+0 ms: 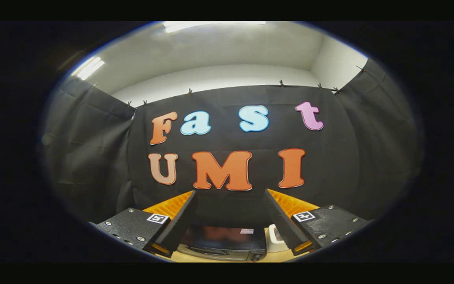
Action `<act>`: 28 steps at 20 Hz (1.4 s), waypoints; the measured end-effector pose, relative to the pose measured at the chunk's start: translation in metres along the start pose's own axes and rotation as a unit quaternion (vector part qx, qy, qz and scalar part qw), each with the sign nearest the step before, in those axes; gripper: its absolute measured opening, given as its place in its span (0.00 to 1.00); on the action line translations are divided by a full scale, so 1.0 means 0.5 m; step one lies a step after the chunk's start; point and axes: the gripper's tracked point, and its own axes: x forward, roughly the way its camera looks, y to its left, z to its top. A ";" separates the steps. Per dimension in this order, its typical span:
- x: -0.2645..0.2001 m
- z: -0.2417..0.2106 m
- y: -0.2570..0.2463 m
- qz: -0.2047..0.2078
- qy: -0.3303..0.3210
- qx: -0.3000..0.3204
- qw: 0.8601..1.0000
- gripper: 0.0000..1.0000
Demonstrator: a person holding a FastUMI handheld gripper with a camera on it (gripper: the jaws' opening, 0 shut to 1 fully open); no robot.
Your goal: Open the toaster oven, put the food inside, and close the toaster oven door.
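The tool [229,221] is held wide open, nothing gripped. The toaster oven [223,242] is seen on the tabletop [274,257] below and ahead, framed between the fingers (door apparently closed), its long axis lying crosswise.

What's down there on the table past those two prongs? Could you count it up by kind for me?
Toaster ovens: 1, the toaster oven, door shut, beyond the open gripper.
White objects beside it: 1, the white object, too hidden to identify.
Tables: 1, the table.
Total: 3
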 end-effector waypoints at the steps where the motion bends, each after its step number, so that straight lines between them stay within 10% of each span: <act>1: 0.004 -0.006 0.001 -0.001 0.004 0.000 1.000 0.98; 13: 0.042 -0.262 0.042 0.003 0.126 0.011 0.992 0.99; 28: 0.061 -0.664 0.091 -0.015 0.315 -0.017 0.949 0.99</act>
